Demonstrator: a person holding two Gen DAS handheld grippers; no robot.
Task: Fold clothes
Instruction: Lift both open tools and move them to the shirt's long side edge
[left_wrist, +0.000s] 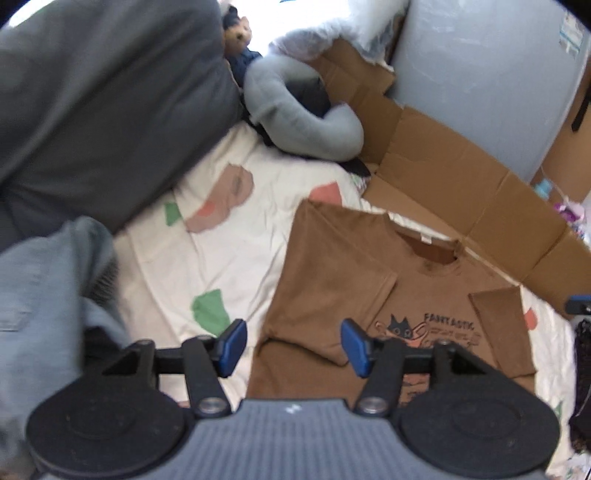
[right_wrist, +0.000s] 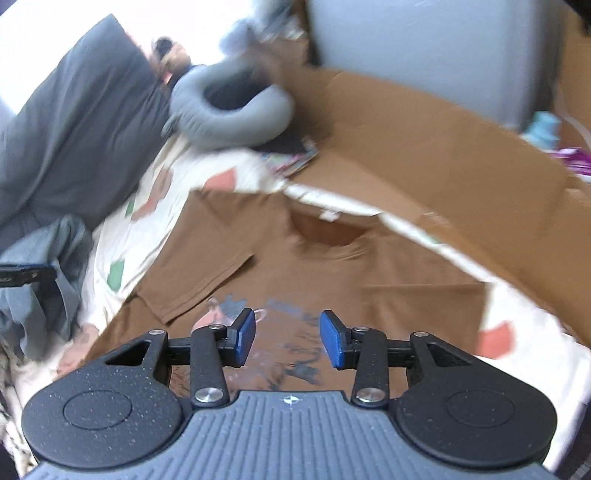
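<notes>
1. My left gripper (left_wrist: 293, 345) hangs above the bed with its blue pads (left_wrist: 232, 346) spread apart and nothing between them.
2. My right gripper (right_wrist: 287, 339) is also spread, its pads clear of the cloth below, holding nothing.
3. The brown T-shirt (left_wrist: 332, 266) lies face up on the patterned bedsheet (left_wrist: 221, 266), collar toward the far side, with both short sleeves folded in over the chest.
4. The left view is sharp enough to show the cat print (left_wrist: 400, 326) on the shirt front and some lettering beside it that I cannot fully read; in the right view the same print is a blur under my gripper.
5. The right view shows the whole collar and the right sleeve fold more squarely, and the sheet's red patch just beyond that sleeve.
6. The flattened cardboard (left_wrist: 461, 173) runs along the far edge of the bed in both views, touching or just overlapping the sheet near the collar.
7. A grey neck pillow (left_wrist: 295, 118) sits at the head of the bed beside a large dark grey pillow (left_wrist: 92, 110); a small stuffed toy (left_wrist: 238, 37) peeks out between them, clearer in the left view.
8. A grey-blue garment (left_wrist: 44, 295) is heaped at the left edge of the bed, well apart from the shirt.
9. Each view catches a sliver of the other gripper at its edge: the right one at the right rim of the left view, the left one at the left rim of the right view.
</notes>
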